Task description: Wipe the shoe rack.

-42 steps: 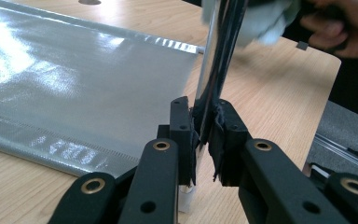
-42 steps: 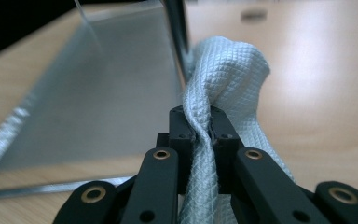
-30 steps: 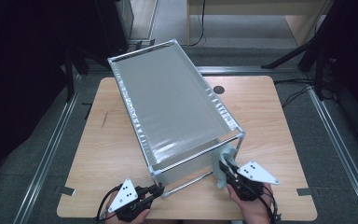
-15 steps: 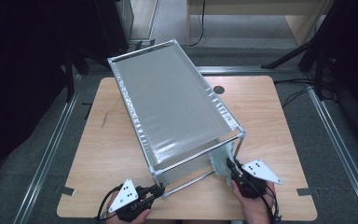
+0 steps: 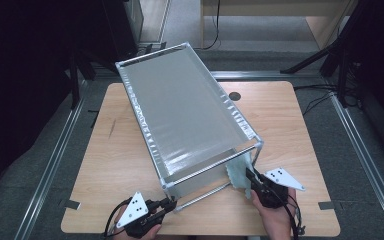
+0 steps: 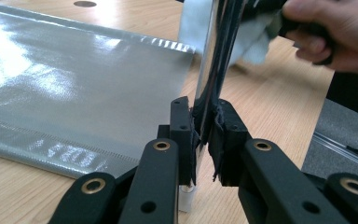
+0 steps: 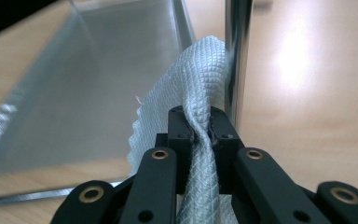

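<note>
A long metal-framed box with silvery fabric walls (image 5: 190, 115) lies slantwise across the wooden table (image 5: 290, 125). My left gripper (image 5: 169, 204) (image 6: 204, 126) is shut on a shiny frame bar (image 6: 214, 56) at the box's near left corner, beside the silver fabric (image 6: 74, 93). My right gripper (image 5: 252, 177) (image 7: 196, 122) is shut on a pale waffle-weave cloth (image 5: 239, 172) (image 7: 186, 84). The cloth rests against the chrome post (image 7: 237, 56) at the near right corner. In the left gripper view, the other hand (image 6: 335, 32) and the cloth (image 6: 256, 42) appear farther off.
A round cable hole (image 5: 235, 96) sits in the table behind the box. Metal rails (image 5: 55, 155) run along the floor on both sides. Cables (image 5: 320, 97) and dark stands lie at the right. Bare tabletop shows left and right of the box.
My right gripper has shifted slightly to the right along the near corner post, keeping the cloth in its jaws. The left gripper and the box have stayed put.
</note>
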